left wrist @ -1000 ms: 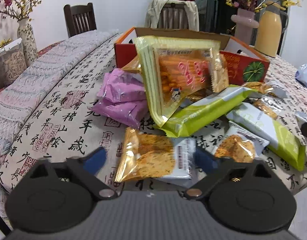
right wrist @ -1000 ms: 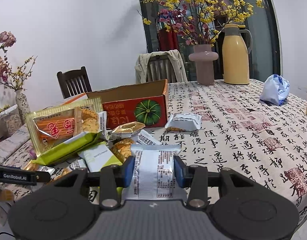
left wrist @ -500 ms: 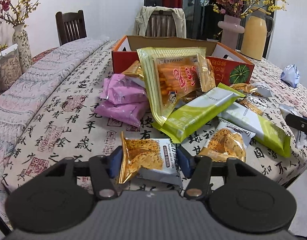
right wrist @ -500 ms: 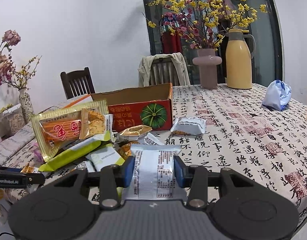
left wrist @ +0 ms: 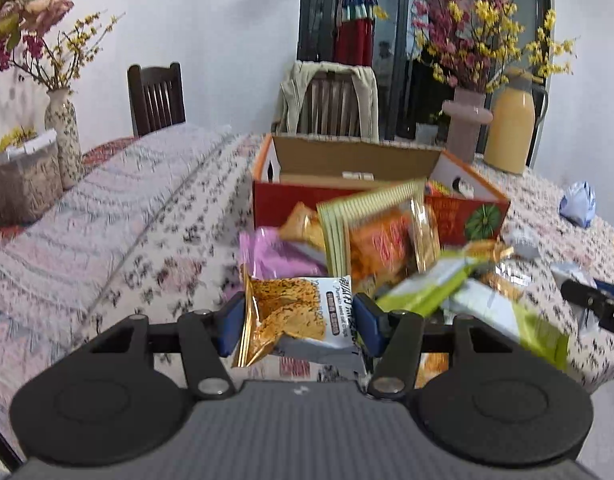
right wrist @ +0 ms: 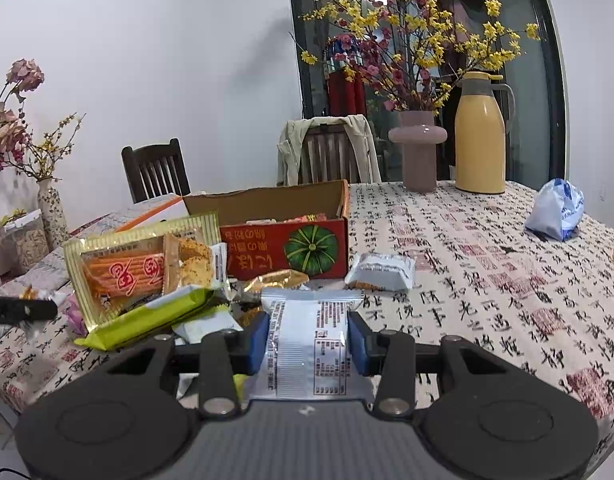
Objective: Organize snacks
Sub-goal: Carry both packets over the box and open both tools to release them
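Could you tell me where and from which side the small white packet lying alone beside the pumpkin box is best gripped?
Probably across the small white packet's short puffed middle, coming from above or the bare tablecloth side. Its crimped ends are thin, and the pumpkin box crowds its other side.

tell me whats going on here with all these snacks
A person is sorting snacks on a table with a gripper in each hand. The left gripper is shut on a crisp packet, its jaws having just closed around it. The right gripper is shut on a white packet. A pile of snacks lies in front of the open red box, which looks like where they go.
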Available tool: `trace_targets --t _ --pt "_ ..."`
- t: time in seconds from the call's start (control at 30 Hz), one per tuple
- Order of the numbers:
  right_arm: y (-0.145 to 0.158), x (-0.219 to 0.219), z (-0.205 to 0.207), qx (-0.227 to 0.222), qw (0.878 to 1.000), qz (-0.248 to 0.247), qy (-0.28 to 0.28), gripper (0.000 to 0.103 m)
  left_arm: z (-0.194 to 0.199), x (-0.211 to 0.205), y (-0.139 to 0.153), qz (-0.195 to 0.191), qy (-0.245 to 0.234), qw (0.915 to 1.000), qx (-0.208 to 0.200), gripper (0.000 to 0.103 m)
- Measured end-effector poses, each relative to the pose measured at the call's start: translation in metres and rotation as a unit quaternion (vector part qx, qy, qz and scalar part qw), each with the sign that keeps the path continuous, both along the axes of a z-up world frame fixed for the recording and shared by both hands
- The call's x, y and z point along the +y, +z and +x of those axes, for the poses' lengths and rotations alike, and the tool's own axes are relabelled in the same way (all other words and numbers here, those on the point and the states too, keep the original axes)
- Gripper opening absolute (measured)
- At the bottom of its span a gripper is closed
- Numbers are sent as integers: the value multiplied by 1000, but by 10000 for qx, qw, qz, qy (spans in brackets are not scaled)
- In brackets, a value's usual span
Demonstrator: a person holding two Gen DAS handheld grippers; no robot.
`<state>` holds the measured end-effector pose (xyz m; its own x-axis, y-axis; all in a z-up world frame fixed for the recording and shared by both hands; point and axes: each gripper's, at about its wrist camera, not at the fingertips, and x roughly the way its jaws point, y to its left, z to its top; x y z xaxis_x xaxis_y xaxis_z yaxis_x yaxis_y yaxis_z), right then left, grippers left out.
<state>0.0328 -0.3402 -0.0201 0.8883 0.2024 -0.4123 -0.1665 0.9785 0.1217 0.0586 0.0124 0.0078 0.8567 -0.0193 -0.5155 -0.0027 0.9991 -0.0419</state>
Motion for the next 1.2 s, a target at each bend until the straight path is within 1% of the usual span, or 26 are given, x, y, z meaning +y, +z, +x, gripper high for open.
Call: trace_targets --t 0.3,0.47,0.63,0.93,1.03,1.2 --pt "23 10 28 -277 9995 -175 29 41 35 11 33 -76 -15 9991 -416 58" --pt "38 14 59 -401 9988 -268 38 41 66 11 52 -80 -83 9982 -588 58" --pt "52 21 95 -486 9981 -351 105 41 103 11 63 -130 -140 9978 -631 58" --pt "63 40 161 -380 9974 -471 378 41 167 9 63 -262 -215 9984 -454 58" --pt "60 47 183 -266 9974 -486 466 41 186 7 60 -250 -260 9985 -414 58" --pt "51 53 218 -72 9978 -370 549 41 211 3 53 -252 -330 9984 -391 58"
